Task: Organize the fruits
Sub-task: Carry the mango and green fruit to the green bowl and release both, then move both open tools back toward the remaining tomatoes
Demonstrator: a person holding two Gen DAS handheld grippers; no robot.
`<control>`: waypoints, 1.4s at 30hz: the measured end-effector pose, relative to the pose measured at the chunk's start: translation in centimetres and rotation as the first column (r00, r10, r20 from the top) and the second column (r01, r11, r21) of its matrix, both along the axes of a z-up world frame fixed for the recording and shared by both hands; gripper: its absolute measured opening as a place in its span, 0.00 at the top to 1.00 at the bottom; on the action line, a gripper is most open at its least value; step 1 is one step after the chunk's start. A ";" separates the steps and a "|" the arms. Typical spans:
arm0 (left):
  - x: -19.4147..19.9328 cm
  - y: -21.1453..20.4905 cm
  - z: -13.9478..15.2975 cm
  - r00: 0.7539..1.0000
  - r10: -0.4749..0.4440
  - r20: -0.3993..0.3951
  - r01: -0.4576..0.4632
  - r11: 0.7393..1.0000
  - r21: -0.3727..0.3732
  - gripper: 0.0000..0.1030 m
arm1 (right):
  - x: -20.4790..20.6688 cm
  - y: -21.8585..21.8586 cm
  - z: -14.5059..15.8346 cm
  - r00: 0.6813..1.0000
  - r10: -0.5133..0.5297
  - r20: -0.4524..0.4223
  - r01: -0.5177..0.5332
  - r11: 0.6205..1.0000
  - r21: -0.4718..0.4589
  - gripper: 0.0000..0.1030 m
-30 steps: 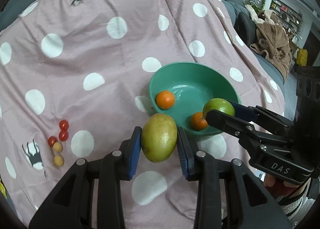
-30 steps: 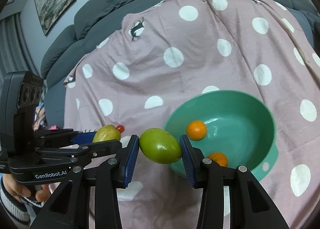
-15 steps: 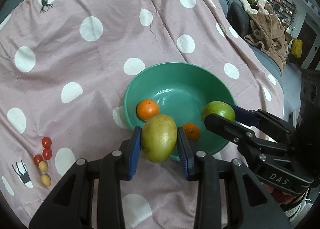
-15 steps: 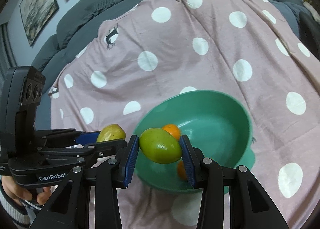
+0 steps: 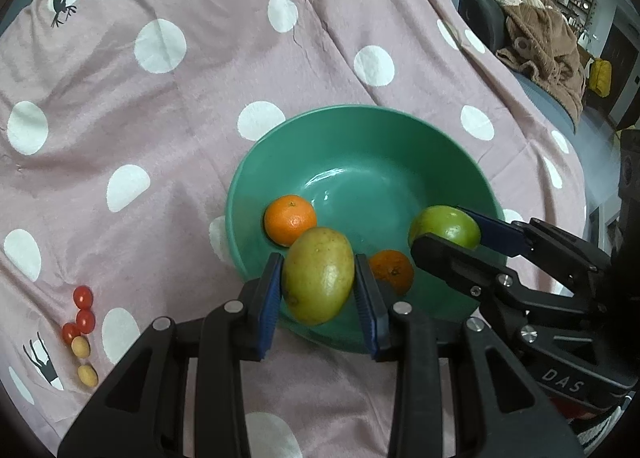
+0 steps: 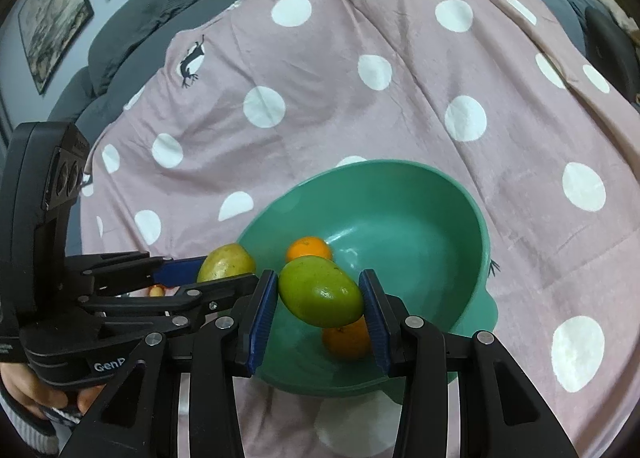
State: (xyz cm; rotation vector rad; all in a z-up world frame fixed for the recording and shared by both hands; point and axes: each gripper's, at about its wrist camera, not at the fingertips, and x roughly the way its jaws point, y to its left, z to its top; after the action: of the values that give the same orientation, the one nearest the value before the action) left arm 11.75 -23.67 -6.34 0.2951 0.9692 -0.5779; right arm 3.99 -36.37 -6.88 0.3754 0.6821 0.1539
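Observation:
A green bowl [image 5: 360, 125] sits on the pink polka-dot cloth and holds two oranges [image 5: 290, 219] [image 5: 394, 270]. My left gripper [image 5: 318, 290] is shut on a yellow-green mango [image 5: 318, 274] held over the bowl's near rim. My right gripper [image 6: 320, 300] is shut on a green mango [image 6: 320, 292] held over the bowl's near side. The bowl [image 6: 440, 185] and the oranges [image 6: 309, 250] [image 6: 346, 342] also show in the right wrist view. The green mango [image 5: 444, 225] and the yellow-green mango [image 6: 226, 268] each show in the other view.
Several small red and yellow tomatoes [image 5: 80, 322] lie on the cloth left of the bowl. A grey sofa back [image 6: 160, 1] runs behind the cloth. A brown blanket [image 5: 540, 41] lies at the far right.
Both grippers have moved forward with their mangoes, from beside the bowl to over its near side. The bowl sits larger and closer in both views.

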 end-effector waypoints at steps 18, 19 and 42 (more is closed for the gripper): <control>0.5 0.1 0.0 1.000 0.024 0.003 -0.024 1.000 0.020 0.42 | -0.2 -0.3 0.0 0.999 -0.037 -0.011 0.037 0.999 -0.030 0.54; 0.5 0.2 0.1 1.000 0.029 0.006 -0.029 0.999 0.018 0.41 | -0.3 -0.4 0.0 0.999 -0.042 -0.012 0.042 0.999 -0.032 0.54; -6.1 13.4 -0.5 0.954 0.286 -0.091 -0.290 0.956 -0.036 0.16 | -5.0 5.3 0.8 0.992 0.110 -0.058 -0.111 0.994 -0.010 0.51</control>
State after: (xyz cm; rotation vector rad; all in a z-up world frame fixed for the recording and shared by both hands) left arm 5.67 -10.23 -6.80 0.0824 1.0557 -0.3483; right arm -0.97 -31.03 -6.10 0.3307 0.7610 0.2440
